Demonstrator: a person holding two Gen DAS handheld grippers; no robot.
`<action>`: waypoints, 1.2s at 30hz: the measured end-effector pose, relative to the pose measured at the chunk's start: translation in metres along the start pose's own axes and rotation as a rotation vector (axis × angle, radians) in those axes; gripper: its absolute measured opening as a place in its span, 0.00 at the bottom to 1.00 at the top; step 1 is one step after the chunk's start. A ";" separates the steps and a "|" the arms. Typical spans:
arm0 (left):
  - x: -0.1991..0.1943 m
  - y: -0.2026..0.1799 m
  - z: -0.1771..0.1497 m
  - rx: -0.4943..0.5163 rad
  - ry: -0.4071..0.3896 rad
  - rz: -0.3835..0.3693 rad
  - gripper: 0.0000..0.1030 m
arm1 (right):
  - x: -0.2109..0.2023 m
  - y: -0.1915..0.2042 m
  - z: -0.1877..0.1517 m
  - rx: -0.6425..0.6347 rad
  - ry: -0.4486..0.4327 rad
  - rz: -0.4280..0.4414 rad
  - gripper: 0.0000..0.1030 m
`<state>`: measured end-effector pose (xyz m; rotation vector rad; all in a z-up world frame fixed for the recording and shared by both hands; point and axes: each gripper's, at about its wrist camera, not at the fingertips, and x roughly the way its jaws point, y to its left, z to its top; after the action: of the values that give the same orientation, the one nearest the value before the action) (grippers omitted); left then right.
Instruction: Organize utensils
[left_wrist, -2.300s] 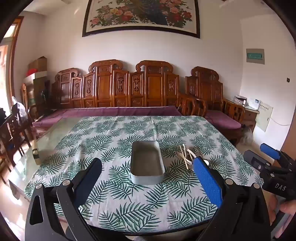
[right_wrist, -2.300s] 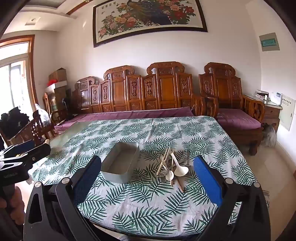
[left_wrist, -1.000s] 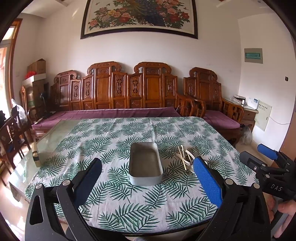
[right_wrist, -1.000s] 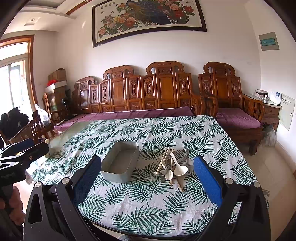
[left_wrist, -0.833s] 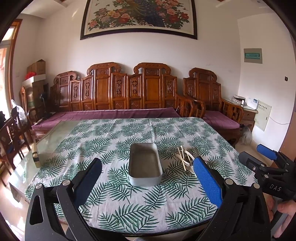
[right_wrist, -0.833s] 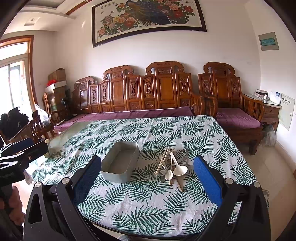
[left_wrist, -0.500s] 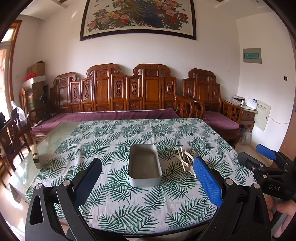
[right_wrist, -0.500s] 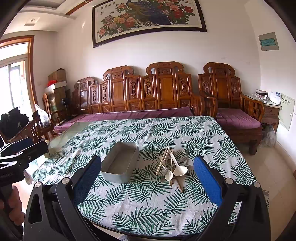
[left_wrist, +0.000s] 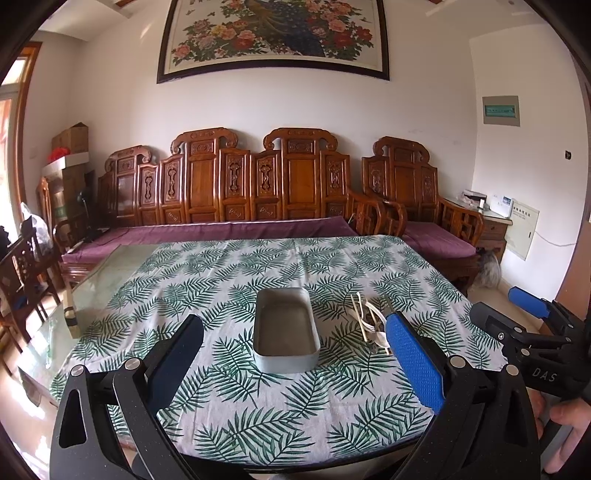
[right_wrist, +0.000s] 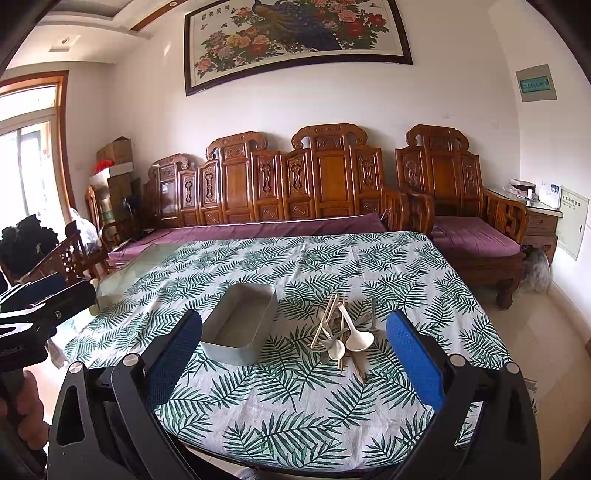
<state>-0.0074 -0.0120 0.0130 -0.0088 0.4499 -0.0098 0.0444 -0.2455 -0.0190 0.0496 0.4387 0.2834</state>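
Two hand-held grippers face a leaf-print table holding a tray and loose utensils.

Left wrist view: left gripper (left_wrist: 295, 354), fingers spread, holds nothing; a grey oblong tray (left_wrist: 285, 329) sits mid-frame, with the utensil pile (left_wrist: 369, 326) just right of it, partly hidden behind the blue pad.
Right wrist view: right gripper (right_wrist: 293, 356), fingers spread, also holds nothing; the pile (right_wrist: 343, 332) shows clearly here, with 2 white spoons (right_wrist: 356, 332), pale chopsticks and metal pieces, on the tablecloth (right_wrist: 295, 398).
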 end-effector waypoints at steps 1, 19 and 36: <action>0.000 -0.001 0.000 0.001 0.000 0.000 0.93 | 0.000 0.001 0.000 -0.001 0.001 0.000 0.97; 0.000 -0.004 0.000 0.005 -0.001 0.000 0.93 | 0.000 0.001 0.000 0.000 0.000 0.000 0.97; 0.050 -0.003 -0.017 0.041 0.116 -0.032 0.93 | 0.035 -0.015 -0.014 -0.012 0.067 -0.006 0.97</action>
<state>0.0300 -0.0152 -0.0234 0.0253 0.5659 -0.0512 0.0729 -0.2500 -0.0479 0.0272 0.5036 0.2827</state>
